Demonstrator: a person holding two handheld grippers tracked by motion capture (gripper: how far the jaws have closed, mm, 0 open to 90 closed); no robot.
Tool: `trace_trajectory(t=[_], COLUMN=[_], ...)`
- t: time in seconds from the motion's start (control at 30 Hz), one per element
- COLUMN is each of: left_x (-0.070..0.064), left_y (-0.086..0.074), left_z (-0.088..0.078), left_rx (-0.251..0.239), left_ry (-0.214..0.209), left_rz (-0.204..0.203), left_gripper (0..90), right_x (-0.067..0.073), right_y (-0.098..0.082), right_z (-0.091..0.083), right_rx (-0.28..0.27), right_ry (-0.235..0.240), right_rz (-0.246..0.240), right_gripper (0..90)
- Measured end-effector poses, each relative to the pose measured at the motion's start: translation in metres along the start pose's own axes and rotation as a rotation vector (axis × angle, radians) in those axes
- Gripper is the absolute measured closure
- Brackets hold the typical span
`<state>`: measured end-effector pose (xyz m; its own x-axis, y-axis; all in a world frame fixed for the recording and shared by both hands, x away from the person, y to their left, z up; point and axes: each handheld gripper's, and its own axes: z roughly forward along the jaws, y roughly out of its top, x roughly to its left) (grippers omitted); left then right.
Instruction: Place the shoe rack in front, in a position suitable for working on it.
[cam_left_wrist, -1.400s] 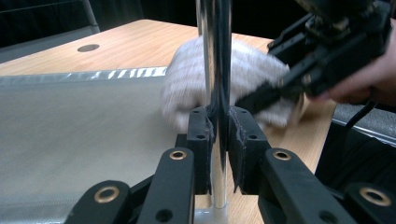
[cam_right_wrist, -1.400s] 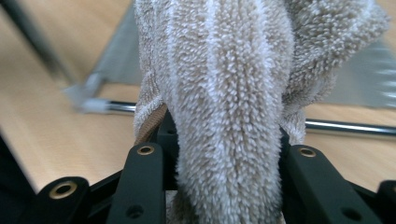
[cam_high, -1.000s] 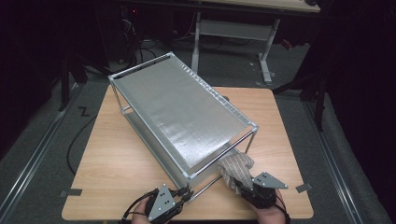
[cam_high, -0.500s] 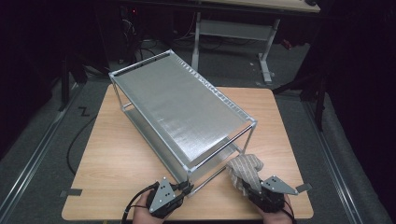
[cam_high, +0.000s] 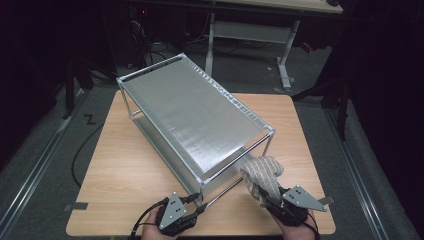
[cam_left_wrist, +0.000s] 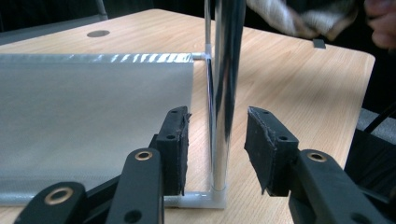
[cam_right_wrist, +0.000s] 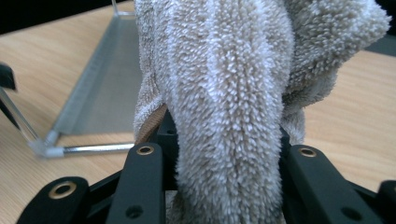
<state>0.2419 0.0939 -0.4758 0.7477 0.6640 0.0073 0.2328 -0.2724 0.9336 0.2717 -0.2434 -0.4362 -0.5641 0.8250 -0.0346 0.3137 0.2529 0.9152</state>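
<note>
Dark floor and cable runs surround a pale wooden table (cam_high: 125, 175), lit from above, on which the work is laid out.

Right gripper (cam_high: 280, 202): held at the near right edge of the table, jaws clamped on a beige, deep-pile terry cloth (cam_high: 262, 172). In the right gripper view the cloth (cam_right_wrist: 224, 93) bulges up between and over both jaws and hides the pads, so the grip is firm and full. The free bundle of cloth stands ahead of the gripper, towards the rack.

Left gripper (cam_high: 192, 214): held at the near edge, left of centre. Its jaws have just been opening. In the left gripper view the two black pads (cam_left_wrist: 180, 140) stand apart on either side of a chrome upright post (cam_left_wrist: 226, 93), and neither pad touches it. The post is between the jaws but released.

Outward from both grippers stands a two-tier metal wire rack with silver mesh shelves (cam_high: 195, 115). Its long axis runs diagonally, from the near corner by the left gripper away to the far left of the table. The near short end is open, framed by the post and a thin lower crossbar (cam_right_wrist: 93, 149).

Governing relation: the cloth lies just right of the rack's near corner, beside the open short end. The right hand is the nearer to it with the cloth. The next move is judged to be a short travel forward and to the left, onto a shelf or the frame.
</note>
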Motion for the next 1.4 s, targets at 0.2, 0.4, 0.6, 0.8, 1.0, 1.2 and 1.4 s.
trace_trajectory(t=[0.2,0.4,0.6,0.8,1.0,1.2,1.4], left_x=[0.001,0.001,0.0,-0.004,-0.009,-0.009,-0.012], left_y=[-0.005,-0.005,-0.005,-0.004,-0.005,-0.004,-0.004], left_z=[0.006,0.007,0.008,0.013,0.012,0.012,0.011], left_rx=[0.017,0.009,0.003,0.002,-0.001,0.002,0.008], left_ry=[-0.001,0.006,0.017,0.044,0.055,0.047,0.039], left_rz=[-0.03,-0.036,-0.027,-0.009,0.013,0.017,0.021], left_gripper=[59.0,60.7,64.5,71.5,79.1,80.1,80.1], right_x=[0.001,0.006,0.017,0.037,0.058,0.069,0.075], right_y=[0.015,0.035,0.055,0.074,0.086,0.096,0.095], right_z=[-0.015,-0.025,-0.028,-0.014,0.0,0.004,0.008], right_rx=[-0.069,-0.13,-0.162,-0.156,-0.16,-0.16,-0.146], right_ry=[-0.002,0.014,0.05,0.103,0.137,0.153,0.159], right_rz=[-0.005,-0.021,-0.05,-0.088,-0.132,-0.164,-0.173], right_gripper=[62.4,62.4,62.4,62.4,62.3,62.3,62.1])
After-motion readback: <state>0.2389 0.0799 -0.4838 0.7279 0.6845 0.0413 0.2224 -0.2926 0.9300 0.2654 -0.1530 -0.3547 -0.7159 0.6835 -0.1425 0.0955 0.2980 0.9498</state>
